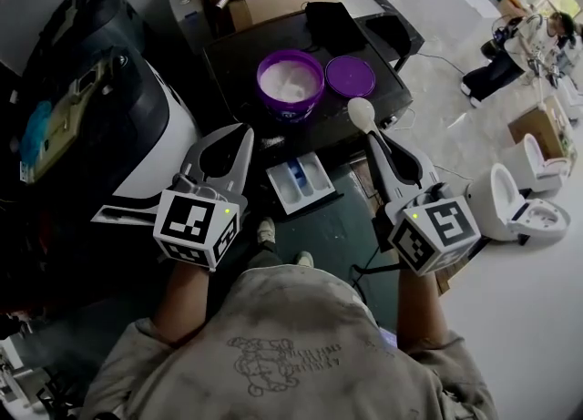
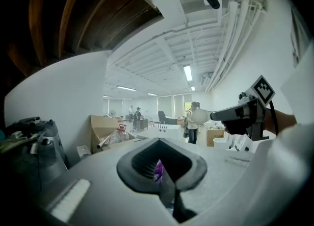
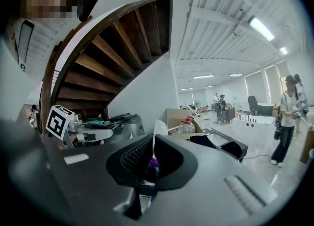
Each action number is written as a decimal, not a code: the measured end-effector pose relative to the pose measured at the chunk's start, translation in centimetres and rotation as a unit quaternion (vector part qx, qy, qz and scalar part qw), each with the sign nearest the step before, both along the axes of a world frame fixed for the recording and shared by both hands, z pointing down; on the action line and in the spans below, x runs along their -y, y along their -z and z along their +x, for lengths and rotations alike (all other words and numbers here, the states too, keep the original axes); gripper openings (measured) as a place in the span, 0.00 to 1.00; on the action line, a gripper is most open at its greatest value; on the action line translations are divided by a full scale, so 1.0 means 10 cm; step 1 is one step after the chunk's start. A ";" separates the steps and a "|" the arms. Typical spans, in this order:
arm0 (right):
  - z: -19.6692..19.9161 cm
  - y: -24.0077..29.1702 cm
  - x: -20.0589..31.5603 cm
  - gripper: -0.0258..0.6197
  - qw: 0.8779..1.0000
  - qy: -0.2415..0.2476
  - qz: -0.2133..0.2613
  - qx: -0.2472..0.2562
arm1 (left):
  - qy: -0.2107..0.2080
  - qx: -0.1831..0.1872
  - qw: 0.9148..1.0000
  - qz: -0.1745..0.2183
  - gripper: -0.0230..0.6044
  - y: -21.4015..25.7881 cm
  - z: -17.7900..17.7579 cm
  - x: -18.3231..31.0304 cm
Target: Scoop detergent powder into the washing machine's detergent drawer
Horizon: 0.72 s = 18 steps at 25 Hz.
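The head view shows a round purple plastic tub of white detergent powder (image 1: pixel 290 84) standing open on the dark top of the washing machine (image 1: pixel 239 56). Its flat purple lid (image 1: pixel 351 76) lies just beside it at 3 o'clock. At 6 o'clock from the tub, the white detergent drawer with a blue compartment (image 1: pixel 301 181) is pulled out in front of the machine.

The right gripper (image 1: pixel 373 142) is clamped on the handle of a white plastic spoon (image 1: pixel 362 114). The spoon's bowl sits at 5 o'clock from the tub, under the lid, and at 1 o'clock from the drawer. Whether it carries powder cannot be told.

The left gripper (image 1: pixel 234 139) sits at 7 o'clock from the tub, its jaws meeting at the tips with nothing held. A brown cardboard box (image 1: pixel 273 1) stands at 12 o'clock behind the machine. A white toilet (image 1: pixel 519 201) stands on the floor at 3 o'clock from the right gripper.

In the left gripper view, the left gripper (image 2: pixel 158 141) is closed tip to tip around an empty gap, through which a sliver of the purple tub (image 2: pixel 158 171) shows. The right gripper (image 2: pixel 214 116) and the spoon (image 2: pixel 198 117) appear at 2 o'clock.

In the right gripper view, the right gripper (image 3: pixel 153 140) pinches the spoon (image 3: pixel 159 130), whose bowl rises edge-on above the tips. The tub (image 3: pixel 153 163) peeks through the gap. The left gripper (image 3: pixel 110 133) lies at 9 o'clock.
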State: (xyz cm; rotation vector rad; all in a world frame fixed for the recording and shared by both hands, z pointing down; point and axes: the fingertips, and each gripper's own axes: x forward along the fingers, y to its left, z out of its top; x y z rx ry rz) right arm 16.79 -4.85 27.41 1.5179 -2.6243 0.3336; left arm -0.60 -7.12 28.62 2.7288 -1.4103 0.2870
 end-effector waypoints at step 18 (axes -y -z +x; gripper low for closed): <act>-0.67 -0.56 1.16 0.10 0.995 -0.042 -0.082 -0.042 | -0.077 0.012 0.995 -0.065 0.04 -0.63 -0.42 1.21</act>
